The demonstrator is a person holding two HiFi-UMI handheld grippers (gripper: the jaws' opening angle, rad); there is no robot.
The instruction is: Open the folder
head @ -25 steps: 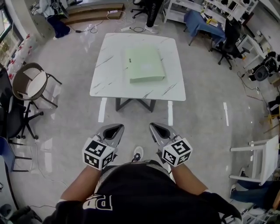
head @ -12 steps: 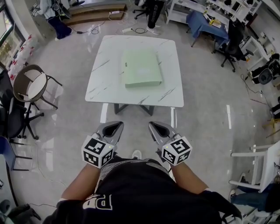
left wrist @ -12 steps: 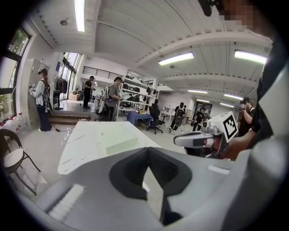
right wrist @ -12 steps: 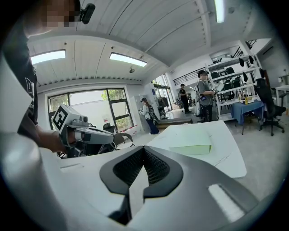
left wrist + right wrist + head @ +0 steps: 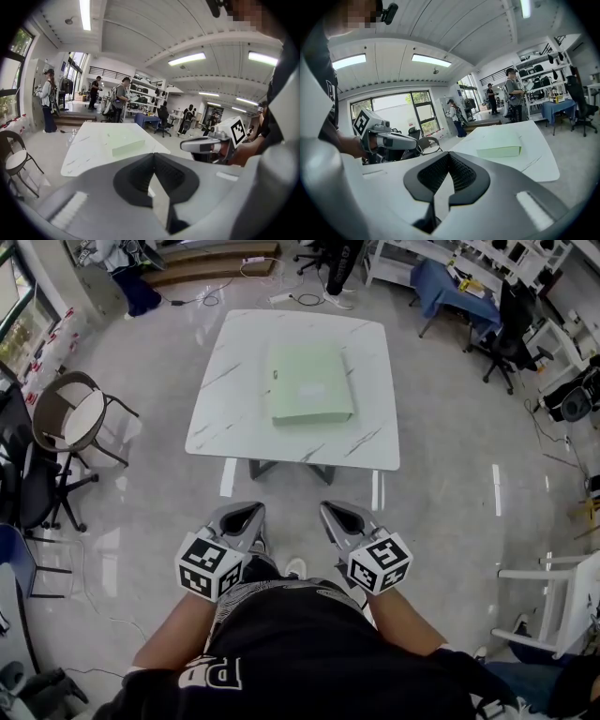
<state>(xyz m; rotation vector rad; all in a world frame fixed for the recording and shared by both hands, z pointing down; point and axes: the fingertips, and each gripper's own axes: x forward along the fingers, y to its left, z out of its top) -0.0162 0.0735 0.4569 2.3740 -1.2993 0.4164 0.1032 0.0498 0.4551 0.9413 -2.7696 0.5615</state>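
- Two grippers sit low in the head view, and neither holds a thing. The left gripper [image 5: 246, 512] has its jaws pressed together on nothing, and the right gripper [image 5: 336, 514] is the same, tips meeting with no gap.
- The folder [image 5: 309, 381], pale green, lies flat and closed on the white table [image 5: 370, 442]. That's the upper middle of the head view, roughly at the table's centre.
- Here's the relation that matters: the folder lies straight up the frame from both sets of fingers and well apart from them. Bare floor [image 5: 441, 493] and the table's near edge lie in between, so there's no contact and nothing close to it.
- Which hand is nearer? There's little in it. The folder sits a shade right of the midline between the grippers, so I'd give the right gripper a slight edge.
- Its long axis looks to run up and down the frame, away from the person and about in line with the table's sides. Foreshortening makes that a judgement.
- A thick edge faces down the frame, towards the person. Whether that's the spine or the opening side, I can't tell from here.
- My read is that this is the approach stage and the opening hasn't begun. The jaws will have to part before they can take a cover edge.
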